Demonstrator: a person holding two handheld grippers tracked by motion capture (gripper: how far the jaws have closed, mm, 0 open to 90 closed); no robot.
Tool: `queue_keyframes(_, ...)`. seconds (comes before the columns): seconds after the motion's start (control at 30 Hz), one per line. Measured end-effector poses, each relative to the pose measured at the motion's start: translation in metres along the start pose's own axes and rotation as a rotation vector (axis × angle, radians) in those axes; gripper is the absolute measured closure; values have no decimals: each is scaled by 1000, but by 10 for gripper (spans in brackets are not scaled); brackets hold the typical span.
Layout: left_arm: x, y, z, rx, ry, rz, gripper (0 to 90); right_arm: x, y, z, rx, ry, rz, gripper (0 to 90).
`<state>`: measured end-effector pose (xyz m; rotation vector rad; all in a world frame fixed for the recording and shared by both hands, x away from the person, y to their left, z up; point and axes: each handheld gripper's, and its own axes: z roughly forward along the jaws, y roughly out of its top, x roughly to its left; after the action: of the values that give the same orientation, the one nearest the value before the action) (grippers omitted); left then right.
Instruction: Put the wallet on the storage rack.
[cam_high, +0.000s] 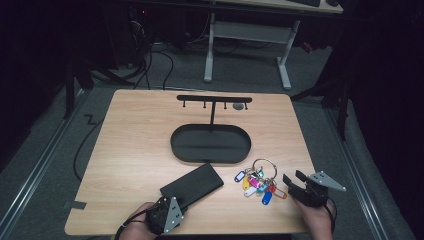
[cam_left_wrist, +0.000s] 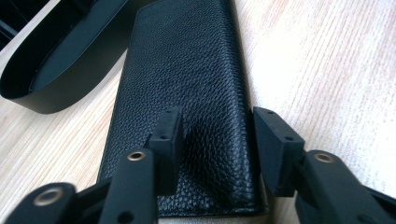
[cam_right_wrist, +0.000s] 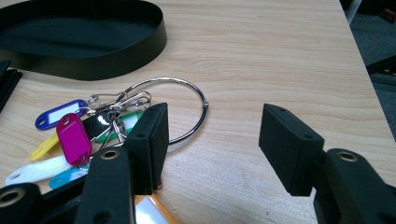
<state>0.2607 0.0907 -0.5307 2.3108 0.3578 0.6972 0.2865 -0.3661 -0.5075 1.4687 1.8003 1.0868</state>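
A black grained-leather wallet (cam_high: 192, 185) lies flat at the front middle of the wooden table. My left gripper (cam_high: 165, 202) is at its near end. In the left gripper view the wallet (cam_left_wrist: 187, 70) runs away from my left gripper (cam_left_wrist: 217, 130). One jaw rests on the leather and the other stands just past its right edge. They do not clamp it. A steel ring of keys with coloured tags (cam_high: 260, 179) lies to the right. My right gripper (cam_high: 294, 178) stands open just right of it. In the right gripper view the ring (cam_right_wrist: 204, 105) lies ahead of my right gripper (cam_right_wrist: 215, 130).
A black oval tray (cam_high: 175, 145) with an upright post and a hook bar (cam_high: 214, 98) stands mid-table; its wall shows as the tray (cam_left_wrist: 46, 93) and the tray (cam_right_wrist: 116, 51) in the gripper views. A small grey disc (cam_high: 239, 106) lies behind it. The table's right edge (cam_right_wrist: 359, 56) is near.
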Motion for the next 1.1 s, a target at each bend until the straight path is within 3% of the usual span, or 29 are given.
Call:
queue_keyframes(0.17, -3, 1, -2, -5, 18, 16, 662, 2, 0, 0, 0, 7, 12, 433)
queue_keyframes(0.33, -3, 0, -3, -9, 20, 15, 698, 3, 2, -2, -17, 6, 3, 455)
queue_keyframes(0.43, -1, 0, -4, -18, 9, -7, 711, 3, 2, -2, -17, 4, 4, 477)
queue_keyframes(0.47, 2, 0, -5, -27, -8, -41, 716, 2, 1, -1, -14, 5, 1, 488)
queue_keyframes(0.7, 6, -1, -9, -54, -13, -68, 771, 2, 1, -2, -6, 7, 3, 501)
queue_keyframes(0.77, 8, -1, -10, -67, -19, -81, 788, 1, 1, -3, -9, 6, 8, 501)
queue_keyframes(0.8, 11, -1, -13, -90, -23, -112, 790, 1, 1, -3, -8, 6, 8, 501)
queue_keyframes(1.1, 19, -1, -19, -120, -26, -165, 798, 1, -1, 0, 7, 16, 11, 502)
